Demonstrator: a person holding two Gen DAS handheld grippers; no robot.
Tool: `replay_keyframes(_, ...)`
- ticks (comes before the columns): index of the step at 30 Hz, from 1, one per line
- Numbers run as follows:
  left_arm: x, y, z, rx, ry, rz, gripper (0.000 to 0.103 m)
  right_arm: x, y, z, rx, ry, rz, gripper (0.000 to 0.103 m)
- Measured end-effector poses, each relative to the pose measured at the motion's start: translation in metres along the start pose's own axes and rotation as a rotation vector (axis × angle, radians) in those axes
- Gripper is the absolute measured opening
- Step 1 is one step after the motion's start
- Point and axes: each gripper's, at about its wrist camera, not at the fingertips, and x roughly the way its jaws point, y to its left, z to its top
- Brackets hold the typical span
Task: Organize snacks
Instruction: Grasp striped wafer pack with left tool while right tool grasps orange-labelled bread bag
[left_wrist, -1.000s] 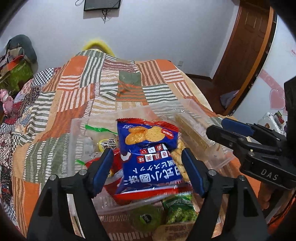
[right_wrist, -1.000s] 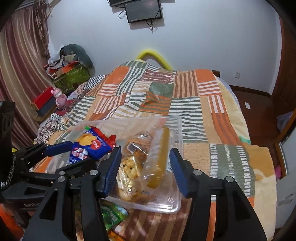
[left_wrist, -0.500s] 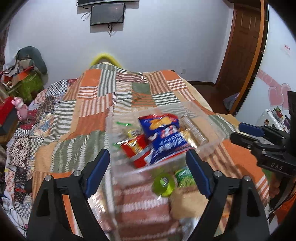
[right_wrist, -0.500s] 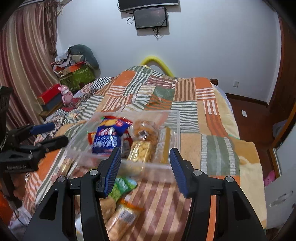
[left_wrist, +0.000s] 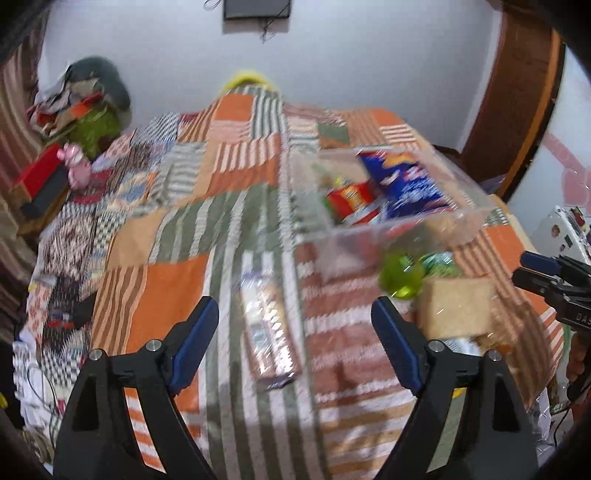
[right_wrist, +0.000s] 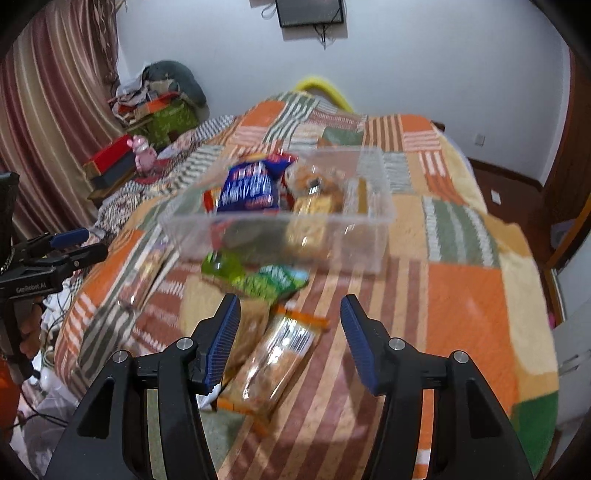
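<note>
A clear plastic bin (right_wrist: 369, 225) stands on the patchwork bed and holds a blue cracker bag (right_wrist: 247, 188), a red pack (left_wrist: 351, 195) and biscuit packs. My left gripper (left_wrist: 295, 343) is open above a long clear-wrapped snack pack (left_wrist: 266, 325) lying left of the bin (left_wrist: 469, 192). My right gripper (right_wrist: 291, 343) is open over an orange-edged biscuit pack (right_wrist: 277, 362) in front of the bin; its pads do not touch it. A green bag (right_wrist: 273, 280) and a green round snack (right_wrist: 221, 266) lie between that pack and the bin.
The bed's quilt (left_wrist: 166, 291) falls away at its left edge to cluttered boxes and a pink toy (left_wrist: 75, 166). A tan pack (left_wrist: 458, 306) lies near the front. A wooden door (left_wrist: 517, 92) is at the right, and a hand (right_wrist: 29, 332) holds the left gripper.
Both grippers have drawn back from the bin. The left one opened wider, left the blue bag in the bin and swung left over the long pack. The right now hangs over the biscuit pack.
</note>
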Motion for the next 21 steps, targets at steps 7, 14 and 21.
replay_keyframes(7,0.03,0.016,-0.022,-0.03,0.048,0.011,0.077,0.021,-0.003,-0.024,0.043,0.091,0.003,0.053)
replay_keyframes(14,0.061,0.023,-0.03,-0.035,0.094,-0.001,0.068,0.034,-0.001,-0.029,0.059,0.137,0.024,0.053)
replay_keyframes(21,0.092,0.033,-0.033,-0.079,0.14,-0.013,0.055,0.041,-0.006,-0.029,0.057,0.148,0.022,0.053)
